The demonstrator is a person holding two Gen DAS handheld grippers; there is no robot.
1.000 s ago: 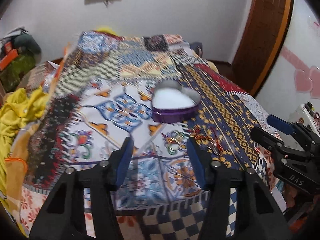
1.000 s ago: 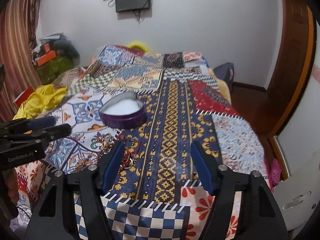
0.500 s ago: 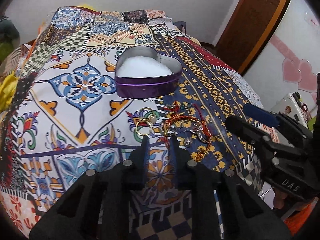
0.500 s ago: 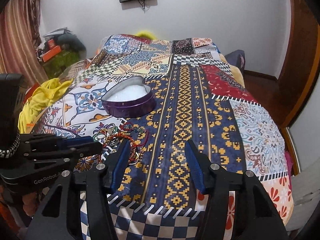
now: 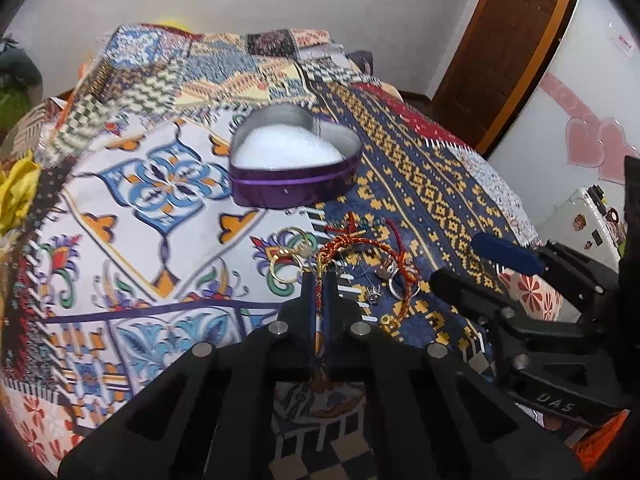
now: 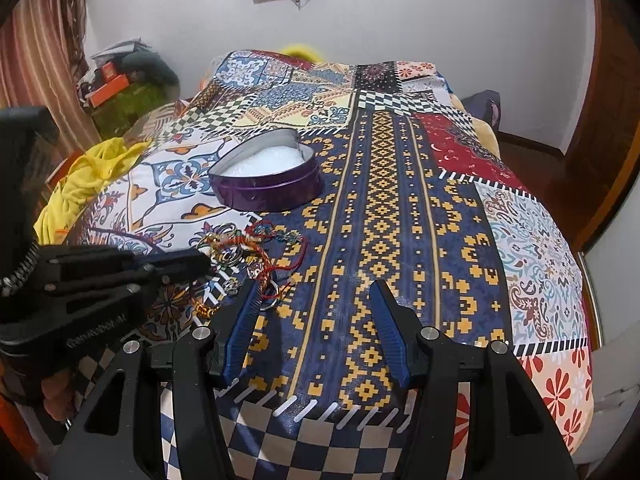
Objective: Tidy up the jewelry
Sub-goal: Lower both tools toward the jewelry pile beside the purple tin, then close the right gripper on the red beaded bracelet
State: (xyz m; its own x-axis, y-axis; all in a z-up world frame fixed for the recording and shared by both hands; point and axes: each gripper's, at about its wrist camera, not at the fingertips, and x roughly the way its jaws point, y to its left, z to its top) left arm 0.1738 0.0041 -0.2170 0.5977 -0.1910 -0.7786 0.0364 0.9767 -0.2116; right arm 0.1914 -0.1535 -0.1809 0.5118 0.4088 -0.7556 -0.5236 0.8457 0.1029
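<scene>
A purple heart-shaped tin [image 5: 294,164] with white padding stands open on the patterned bedspread; it also shows in the right wrist view [image 6: 267,178]. In front of it lies a pile of jewelry: gold rings [image 5: 286,258], silver rings [image 5: 390,276] and cord pieces. My left gripper [image 5: 319,280] is shut on a red-orange braided bracelet [image 5: 352,245] at the pile's near edge. My right gripper [image 6: 316,294] is open and empty, just right of the pile [image 6: 248,254]; it shows in the left wrist view [image 5: 476,260].
The patterned bedspread [image 6: 380,208] covers the whole bed. Yellow cloth [image 6: 92,176] lies at the bed's left edge. A wooden door [image 5: 512,40] stands at the back right. A white case [image 5: 580,220] sits right of the bed.
My left gripper moved in to the jewelry pile and closed from wide open onto the red-orange bracelet. My right gripper came closer to the pile and stayed open.
</scene>
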